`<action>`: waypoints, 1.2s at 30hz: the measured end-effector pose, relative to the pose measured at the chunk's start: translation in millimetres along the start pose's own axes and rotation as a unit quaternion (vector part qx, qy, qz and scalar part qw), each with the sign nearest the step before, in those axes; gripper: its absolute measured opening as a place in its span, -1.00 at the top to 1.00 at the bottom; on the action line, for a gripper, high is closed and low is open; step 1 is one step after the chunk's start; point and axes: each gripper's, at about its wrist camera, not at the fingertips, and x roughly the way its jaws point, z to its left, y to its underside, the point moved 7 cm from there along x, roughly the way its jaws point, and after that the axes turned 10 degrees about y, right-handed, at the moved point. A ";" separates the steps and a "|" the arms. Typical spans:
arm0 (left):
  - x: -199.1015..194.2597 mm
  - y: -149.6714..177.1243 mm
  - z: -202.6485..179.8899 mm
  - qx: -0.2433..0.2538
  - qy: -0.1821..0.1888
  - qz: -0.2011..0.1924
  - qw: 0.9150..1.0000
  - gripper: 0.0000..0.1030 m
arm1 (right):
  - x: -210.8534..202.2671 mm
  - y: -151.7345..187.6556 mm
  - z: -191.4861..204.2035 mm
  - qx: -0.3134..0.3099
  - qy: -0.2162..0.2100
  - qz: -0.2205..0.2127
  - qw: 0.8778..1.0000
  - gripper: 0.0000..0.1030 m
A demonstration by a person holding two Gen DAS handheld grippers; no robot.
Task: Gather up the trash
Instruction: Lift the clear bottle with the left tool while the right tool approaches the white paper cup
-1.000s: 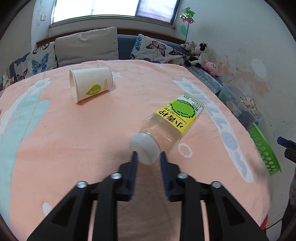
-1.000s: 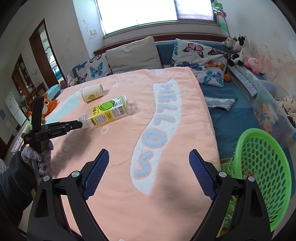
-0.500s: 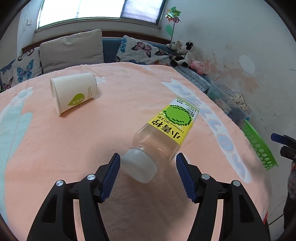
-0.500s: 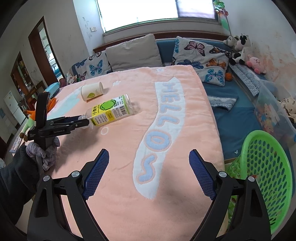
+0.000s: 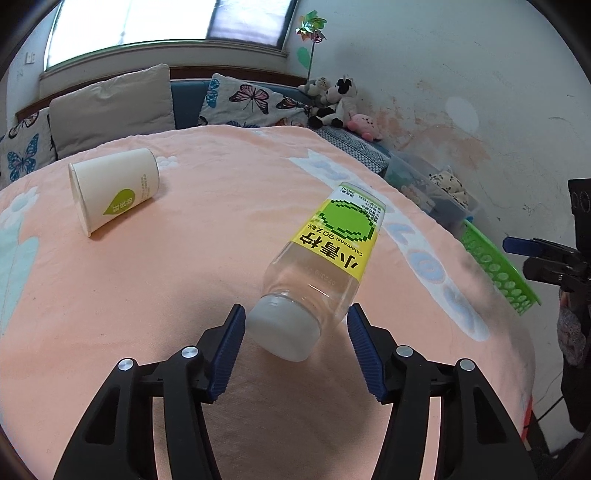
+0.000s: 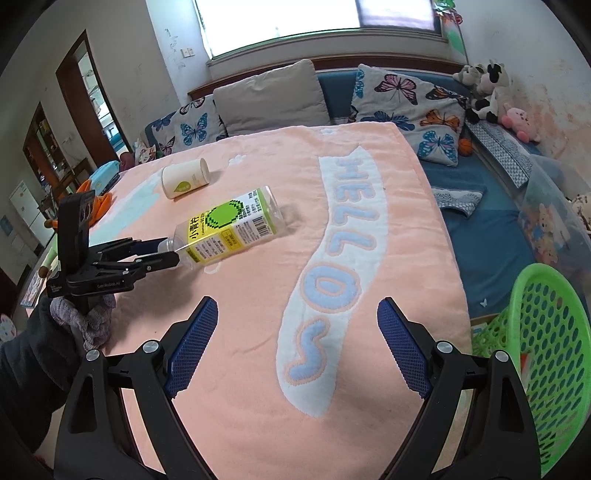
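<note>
A wide window (image 6: 314, 18) is seen along the back wall, and daylight is poured through it, washed out white. Below it, a blue sofa (image 6: 491, 236) is lined with a grey cushion (image 6: 269, 96) and butterfly-print pillows (image 6: 410, 107). Plush toys (image 6: 487, 92) are piled at the sofa's right end, against a stained, patchy wall (image 5: 461, 122). A pinwheel (image 5: 310, 31) is stuck up beside the window. The foreground is filled by a peach blanket (image 6: 258, 332) lettered HELLO. A dark wooden doorway (image 6: 85, 96) is shown at the left.
</note>
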 end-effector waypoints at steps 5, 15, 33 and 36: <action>1.0 0.6 -3.2 0.007 -0.005 0.006 1.000 -0.07 | 3.5 -2.8 -1.1 0.004 -0.002 0.001 1.000 -0.71; 1.5 2.1 -6.7 -0.001 0.008 0.018 1.000 -0.12 | 8.9 -7.4 3.3 -0.002 -0.007 0.001 1.000 -0.71; 3.9 4.1 -17.9 0.022 0.033 0.016 0.999 0.05 | 8.4 -26.0 17.3 -0.010 -0.026 -0.006 1.000 -0.71; 6.8 9.4 -20.1 0.030 0.028 0.027 0.999 0.22 | 10.8 -29.0 20.7 -0.012 -0.026 -0.006 1.000 -0.71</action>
